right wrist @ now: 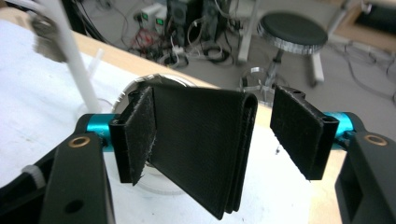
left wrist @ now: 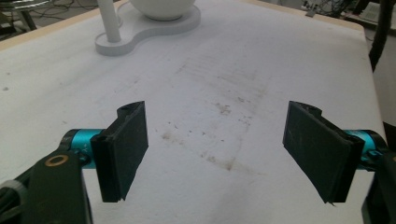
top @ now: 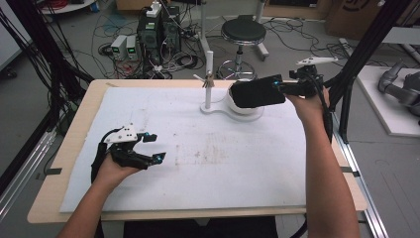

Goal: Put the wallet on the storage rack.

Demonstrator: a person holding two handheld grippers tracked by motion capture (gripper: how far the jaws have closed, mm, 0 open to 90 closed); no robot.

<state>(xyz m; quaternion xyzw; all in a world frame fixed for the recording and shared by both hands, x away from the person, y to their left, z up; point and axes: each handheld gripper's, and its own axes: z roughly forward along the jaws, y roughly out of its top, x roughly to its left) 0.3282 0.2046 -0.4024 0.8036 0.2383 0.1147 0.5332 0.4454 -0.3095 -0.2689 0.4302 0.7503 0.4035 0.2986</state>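
Over the white mat (top: pixel 198 163), your right gripper (right wrist: pixel 212 130) spreads wide, the black folded wallet (right wrist: pixel 205 144) leaning on one pad above the white bowl (top: pixel 245 110). Your left gripper (top: pixel 151 147) rests spread, empty.

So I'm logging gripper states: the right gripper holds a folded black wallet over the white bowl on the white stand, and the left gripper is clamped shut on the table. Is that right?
One thing is wrong: the left gripper is not clamped shut. The left gripper view shows its jaws wide apart over the white table cover, nothing between them. The folded black wallet does sit between the right gripper's jaws over the white bowl.
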